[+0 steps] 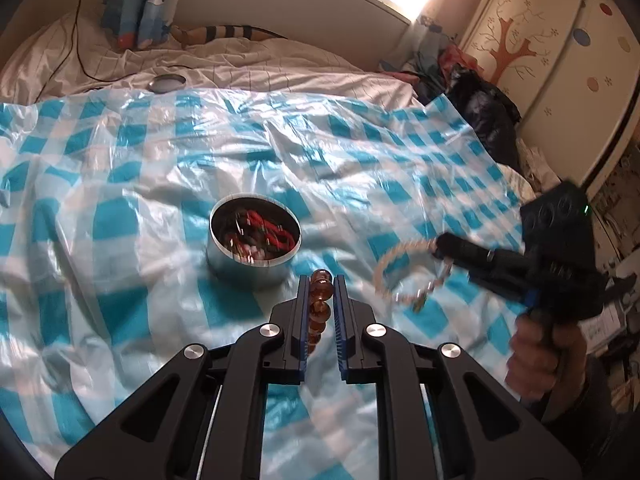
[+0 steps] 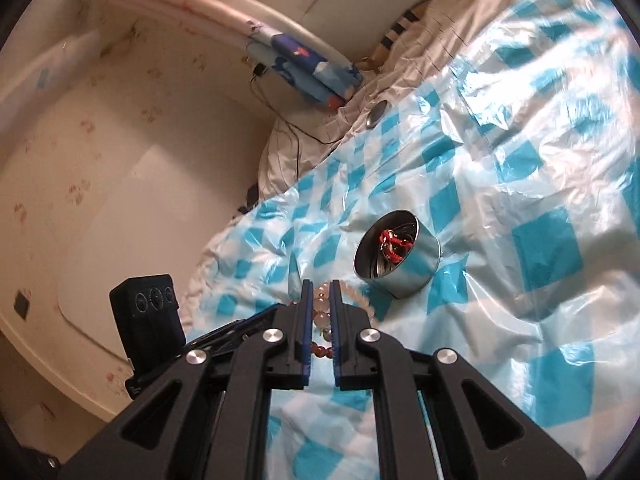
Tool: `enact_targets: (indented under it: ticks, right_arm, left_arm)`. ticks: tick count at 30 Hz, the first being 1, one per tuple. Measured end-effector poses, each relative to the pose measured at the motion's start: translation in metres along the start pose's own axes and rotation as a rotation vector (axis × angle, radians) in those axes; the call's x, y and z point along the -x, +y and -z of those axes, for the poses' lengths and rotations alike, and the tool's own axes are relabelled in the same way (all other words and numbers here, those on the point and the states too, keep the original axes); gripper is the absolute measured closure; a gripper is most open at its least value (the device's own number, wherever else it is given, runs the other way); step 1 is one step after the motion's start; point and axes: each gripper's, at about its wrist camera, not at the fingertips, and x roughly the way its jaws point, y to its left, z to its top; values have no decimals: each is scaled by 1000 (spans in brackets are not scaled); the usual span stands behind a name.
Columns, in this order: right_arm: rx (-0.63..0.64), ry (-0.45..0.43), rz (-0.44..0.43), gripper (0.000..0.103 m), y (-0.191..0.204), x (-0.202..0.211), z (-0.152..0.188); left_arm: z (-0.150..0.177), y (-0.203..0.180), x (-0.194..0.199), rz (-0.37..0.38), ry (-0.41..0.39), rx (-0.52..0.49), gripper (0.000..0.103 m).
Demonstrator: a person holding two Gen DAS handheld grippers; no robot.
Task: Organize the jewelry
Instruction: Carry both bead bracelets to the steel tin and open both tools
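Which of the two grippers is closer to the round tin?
Left. The left gripper, shut on amber beads, hangs just short of the tin. The right gripper, holding a pale bracelet, is further off to the side.

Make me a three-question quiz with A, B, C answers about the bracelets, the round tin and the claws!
1. Where does the round tin sit?
A. On the blue-and-white checked sheet
B. On a wooden shelf
C. On the floor

2. What colour are the beads in the left claw?
A. Green
B. Amber brown
C. Black

3. What is the right claw doing?
A. Open and empty
B. Shut on a spoon
C. Shut on the pale bead bracelet

Answers:
1 A: the checked sheet lies all around the tin.
2 B: the amber bead bracelet shows brown-orange between the left claw's pads.
3 C: pale pinkish beads sit pinched between its pads, and the loop hangs from it in the left view.
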Motion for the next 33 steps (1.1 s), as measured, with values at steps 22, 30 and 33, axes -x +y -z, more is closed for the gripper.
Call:
enact_targets:
  ticks: [22,30,33]
  right_arm:
    - [-51,-14,-14,94,-26,-44,-27]
    - [-53,9,-95,94,-14,-88,-49]
    - [-46,36,86,82,-31,-109,-53]
  left_arm:
    - [-47,68,-100,-256,115,82,76]
    - [-15,73,-28,-198,1,169,53]
    - [4,82,-23,-193,0,230,51]
